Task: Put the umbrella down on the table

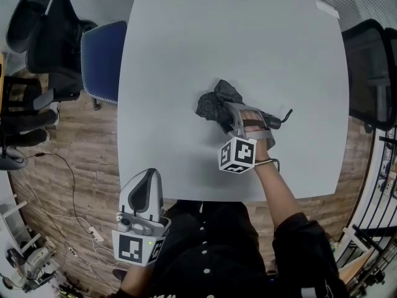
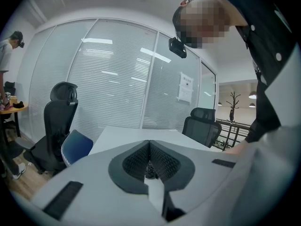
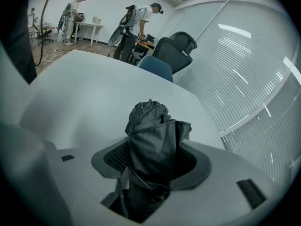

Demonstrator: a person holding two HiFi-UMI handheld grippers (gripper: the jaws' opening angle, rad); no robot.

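Observation:
A folded black umbrella (image 1: 216,103) lies low across the middle of the light grey table (image 1: 248,42), its hooked handle (image 1: 280,117) pointing right. My right gripper (image 1: 236,119) is shut on it from the near side. In the right gripper view the crumpled fabric of the umbrella (image 3: 153,135) fills the gap between the jaws of that gripper (image 3: 151,158), with the tip toward the tabletop. I cannot tell whether the umbrella rests on the surface. My left gripper (image 1: 147,180) hangs near my body off the table's near left corner; its jaws (image 2: 149,161) meet, holding nothing.
A blue chair (image 1: 102,61) and a black office chair (image 1: 49,30) stand at the table's left. Another black chair (image 1: 369,73) is at its right. A small white label (image 1: 327,9) lies at the far right corner. Cables run over the wooden floor (image 1: 68,185). People stand far off (image 3: 141,18).

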